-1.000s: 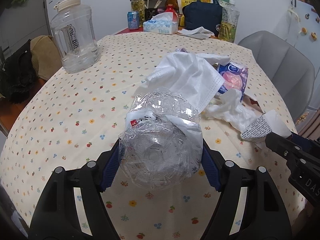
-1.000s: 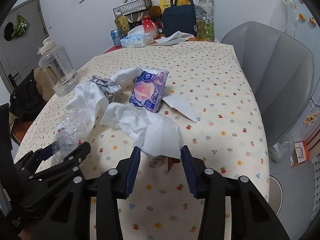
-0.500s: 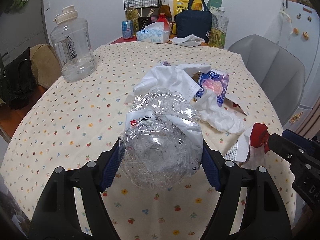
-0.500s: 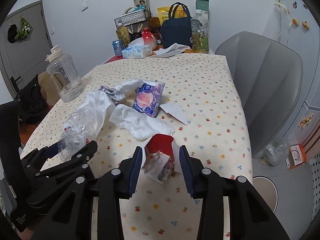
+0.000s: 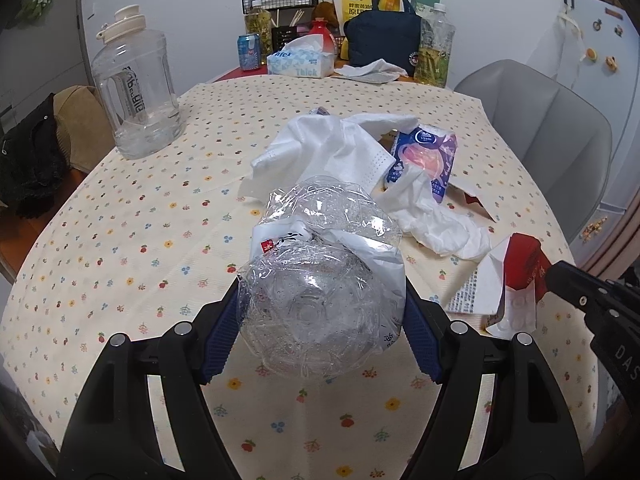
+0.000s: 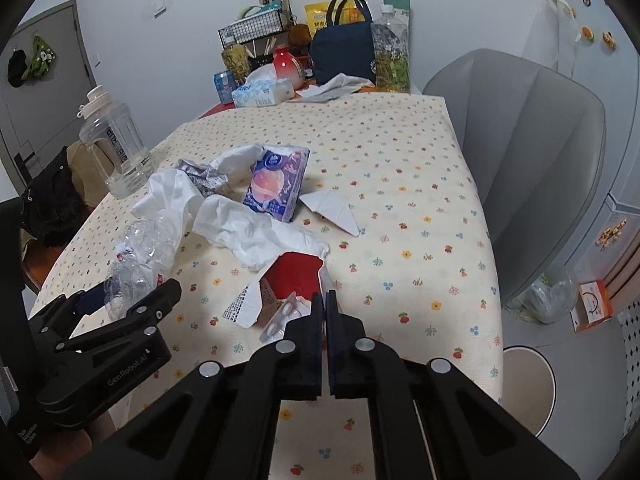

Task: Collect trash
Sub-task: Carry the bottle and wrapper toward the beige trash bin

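Left gripper [image 5: 320, 320] clamps crushed plastic bottle [image 5: 320, 280] near desk front edge: light, springy, slick; hold at wide base.

Right gripper [image 6: 324, 312], jaws just closing, now pinched on torn red-white carton [image 6: 292, 280] with blister pack, near desk front-right: thin, floppy, may slip.

Tissues, purple tissue pack [image 6: 276, 184] mid-desk. Desk [image 6: 400, 200] right half open; chair beside right edge.

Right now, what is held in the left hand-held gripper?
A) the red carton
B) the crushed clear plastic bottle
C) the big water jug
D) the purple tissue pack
B: the left hand-held gripper has its blue pads pressed on both sides of the crushed clear plastic bottle.
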`<act>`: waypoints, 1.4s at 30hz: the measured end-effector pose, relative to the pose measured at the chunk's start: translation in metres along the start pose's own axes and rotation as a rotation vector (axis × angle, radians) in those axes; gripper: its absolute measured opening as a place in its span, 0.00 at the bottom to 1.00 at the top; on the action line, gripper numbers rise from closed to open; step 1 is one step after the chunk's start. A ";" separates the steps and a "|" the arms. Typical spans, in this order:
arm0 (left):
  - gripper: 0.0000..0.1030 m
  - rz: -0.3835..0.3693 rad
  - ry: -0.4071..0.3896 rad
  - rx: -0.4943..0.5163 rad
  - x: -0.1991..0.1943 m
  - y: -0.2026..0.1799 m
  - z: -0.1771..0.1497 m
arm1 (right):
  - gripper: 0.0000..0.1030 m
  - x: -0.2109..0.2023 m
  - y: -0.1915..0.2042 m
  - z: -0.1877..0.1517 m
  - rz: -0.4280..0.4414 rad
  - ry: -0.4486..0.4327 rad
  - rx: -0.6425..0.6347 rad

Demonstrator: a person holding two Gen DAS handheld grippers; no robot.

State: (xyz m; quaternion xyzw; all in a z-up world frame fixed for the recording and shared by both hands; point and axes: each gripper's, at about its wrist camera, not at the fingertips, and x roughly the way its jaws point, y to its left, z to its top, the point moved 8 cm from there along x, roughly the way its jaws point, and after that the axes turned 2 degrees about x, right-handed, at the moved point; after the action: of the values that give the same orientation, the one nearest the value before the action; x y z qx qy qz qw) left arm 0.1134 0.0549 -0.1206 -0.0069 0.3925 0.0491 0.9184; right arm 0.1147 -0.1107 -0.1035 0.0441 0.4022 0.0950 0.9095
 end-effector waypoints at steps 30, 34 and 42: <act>0.71 -0.100 -0.115 0.099 -0.060 -0.083 0.030 | 0.02 -0.106 -0.058 0.017 -0.111 -0.193 0.068; 0.71 -0.126 -0.124 0.131 -0.064 -0.110 0.033 | 0.02 -0.118 -0.081 0.015 -0.142 -0.208 0.099; 0.71 -0.182 -0.127 0.207 -0.066 -0.173 0.036 | 0.02 -0.135 -0.132 0.004 -0.197 -0.222 0.171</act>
State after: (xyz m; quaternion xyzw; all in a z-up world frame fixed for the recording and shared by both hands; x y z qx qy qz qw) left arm 0.1105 -0.1210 -0.0520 0.0555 0.3344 -0.0747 0.9378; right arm 0.0472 -0.2675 -0.0241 0.0920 0.3081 -0.0349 0.9462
